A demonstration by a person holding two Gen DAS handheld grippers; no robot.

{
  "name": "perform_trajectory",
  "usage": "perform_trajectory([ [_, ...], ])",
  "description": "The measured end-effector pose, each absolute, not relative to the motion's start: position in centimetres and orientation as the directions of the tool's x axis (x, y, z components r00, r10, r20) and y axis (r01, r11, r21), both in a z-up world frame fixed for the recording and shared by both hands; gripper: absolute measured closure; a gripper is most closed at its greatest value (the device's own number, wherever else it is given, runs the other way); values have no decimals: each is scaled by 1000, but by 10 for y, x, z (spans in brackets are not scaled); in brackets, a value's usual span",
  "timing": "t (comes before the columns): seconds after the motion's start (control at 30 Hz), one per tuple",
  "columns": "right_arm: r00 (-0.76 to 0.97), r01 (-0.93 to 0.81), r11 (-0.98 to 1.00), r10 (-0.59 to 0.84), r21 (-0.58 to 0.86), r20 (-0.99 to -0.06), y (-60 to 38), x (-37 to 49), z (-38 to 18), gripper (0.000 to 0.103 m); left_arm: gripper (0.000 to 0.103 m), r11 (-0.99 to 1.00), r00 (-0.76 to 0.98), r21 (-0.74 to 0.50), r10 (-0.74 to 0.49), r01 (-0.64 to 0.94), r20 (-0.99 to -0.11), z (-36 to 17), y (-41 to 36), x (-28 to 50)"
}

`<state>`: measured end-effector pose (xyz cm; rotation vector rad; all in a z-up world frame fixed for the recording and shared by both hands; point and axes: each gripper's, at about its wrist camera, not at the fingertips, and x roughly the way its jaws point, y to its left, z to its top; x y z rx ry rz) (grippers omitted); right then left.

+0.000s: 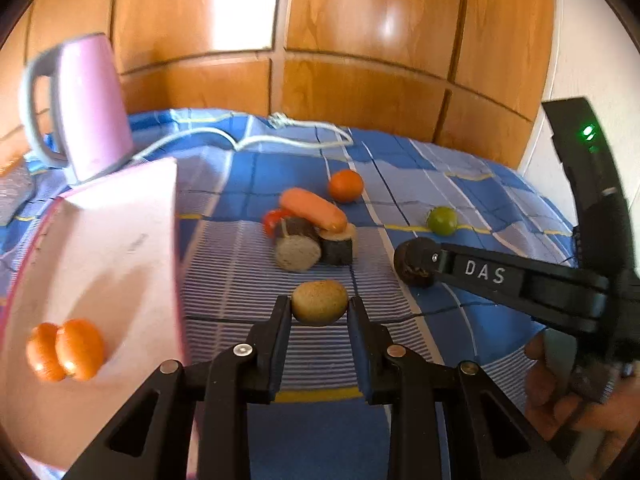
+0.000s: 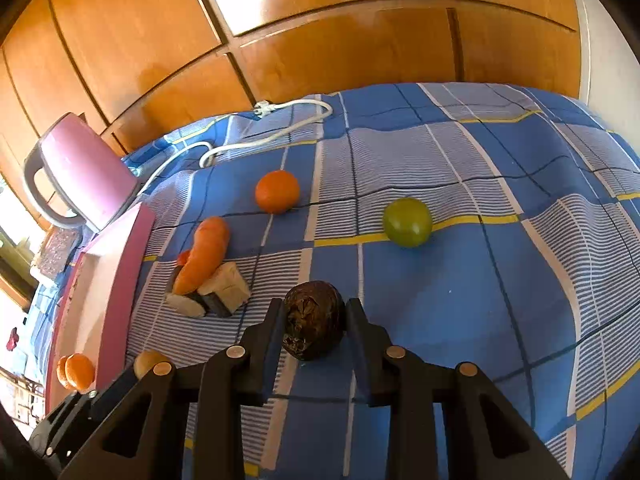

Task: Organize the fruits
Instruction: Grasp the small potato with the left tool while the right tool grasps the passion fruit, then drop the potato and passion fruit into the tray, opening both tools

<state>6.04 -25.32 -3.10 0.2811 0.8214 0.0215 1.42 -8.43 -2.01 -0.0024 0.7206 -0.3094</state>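
My left gripper [image 1: 319, 306] is shut on a tan speckled fruit [image 1: 319, 301], just above the blue checked cloth [image 1: 460, 320]. My right gripper [image 2: 314, 322] is shut on a dark wrinkled fruit [image 2: 314, 324], which also shows in the left wrist view [image 1: 414, 262]. A pink tray [image 1: 104, 280] at the left holds two orange fruits [image 1: 66, 350]. An orange [image 2: 277, 191], a green fruit [image 2: 407, 222] and a carrot [image 2: 204, 254] lie on the cloth.
The carrot rests on cut dark-skinned vegetable pieces [image 1: 304, 246] with a red piece [image 1: 274, 218] behind. A pink kettle [image 1: 86, 108] with a white cord [image 1: 256, 140] stands at the back left. Wooden panelling [image 1: 320, 40] lies behind the table.
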Motion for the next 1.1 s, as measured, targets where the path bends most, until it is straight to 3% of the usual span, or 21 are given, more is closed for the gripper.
perform_trajectory([
  [0.2,710,32,968,154,250,-687,-241,52,-22,72,74,974,783,-94,-224,208,-580,-1,-61,-5],
  [0.43,735,-72,965,222,252,-641,-215,40,-10,72,74,991,833,-135,-78,4,-548,9,-14,-8],
  [0.63,715,-241,949,314,201,-624,-167,31,-5,72,74,954,817,-207,61,-217,-574,4,31,2],
  [0.93,654,-414,879,468,236,-595,-125,22,1,72,73,895,781,-259,142,-364,-608,-8,61,9],
  [1.0,625,-444,855,510,268,-591,-118,24,0,72,68,881,774,-263,162,-392,-612,-10,65,7],
  [1.07,593,-472,832,544,290,-594,-111,26,-2,72,45,864,771,-271,187,-423,-608,-10,69,5],
  [1.1,575,-486,822,557,298,-599,-107,27,-3,71,41,855,773,-281,195,-435,-603,-10,72,3],
])
